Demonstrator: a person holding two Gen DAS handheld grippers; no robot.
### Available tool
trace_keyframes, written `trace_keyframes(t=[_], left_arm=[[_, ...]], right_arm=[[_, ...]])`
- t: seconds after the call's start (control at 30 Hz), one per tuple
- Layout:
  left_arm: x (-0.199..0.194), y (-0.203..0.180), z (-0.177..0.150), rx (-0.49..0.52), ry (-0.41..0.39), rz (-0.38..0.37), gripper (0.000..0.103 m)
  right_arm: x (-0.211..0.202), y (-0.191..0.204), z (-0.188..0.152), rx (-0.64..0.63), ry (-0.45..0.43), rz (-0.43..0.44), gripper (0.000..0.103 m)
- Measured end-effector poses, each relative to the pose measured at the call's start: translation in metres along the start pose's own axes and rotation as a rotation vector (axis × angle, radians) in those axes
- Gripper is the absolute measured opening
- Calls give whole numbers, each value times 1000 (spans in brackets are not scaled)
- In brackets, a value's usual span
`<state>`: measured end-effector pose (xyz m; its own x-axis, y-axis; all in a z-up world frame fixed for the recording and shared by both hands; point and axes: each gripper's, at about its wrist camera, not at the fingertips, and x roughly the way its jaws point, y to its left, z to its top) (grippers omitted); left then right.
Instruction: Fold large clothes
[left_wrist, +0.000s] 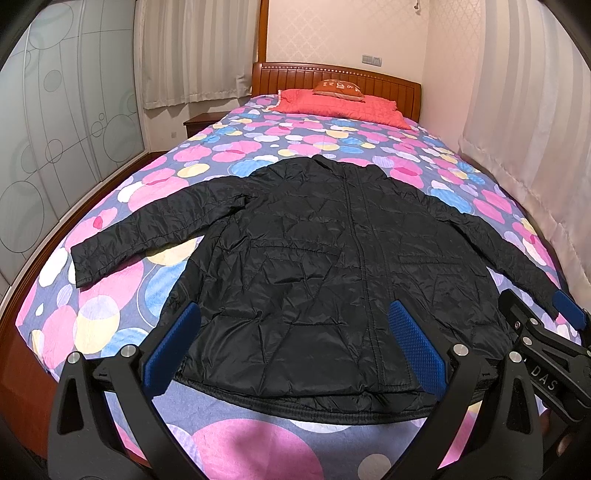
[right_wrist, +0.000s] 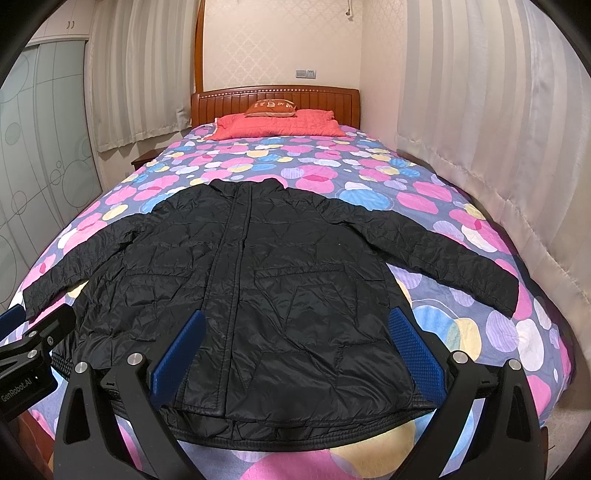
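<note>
Black quilted jacket lies flat, front up, sleeves spread, on the bed w/ bubble-print cover. Left hand-held gripper spread wide, empty, above the hem, not touching. Right hand-held gripper likewise wide apart, holding nothing. Writing: "DAS" on right unit's body in left view; "GenRobot.AI" on left unit in right view.

A black quilted jacket is seen on a bedspread printed with pink, blue, yellow and lilac circles on purple-grey. At the head edge, a coral-red pillow is backed by a reddish-brown wooden headboard. Blue textured pads are carried on black gripper fingers.
</note>
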<state>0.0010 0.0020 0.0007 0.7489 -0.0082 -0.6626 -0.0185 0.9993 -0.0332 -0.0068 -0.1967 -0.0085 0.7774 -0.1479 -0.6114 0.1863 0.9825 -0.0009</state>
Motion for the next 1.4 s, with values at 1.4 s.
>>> trace_keyframes(t=[1.4], left_arm=[[3,-2,-6,-3,8,-3,101]], right_arm=[[1,1,-2,-4,7,3,98]])
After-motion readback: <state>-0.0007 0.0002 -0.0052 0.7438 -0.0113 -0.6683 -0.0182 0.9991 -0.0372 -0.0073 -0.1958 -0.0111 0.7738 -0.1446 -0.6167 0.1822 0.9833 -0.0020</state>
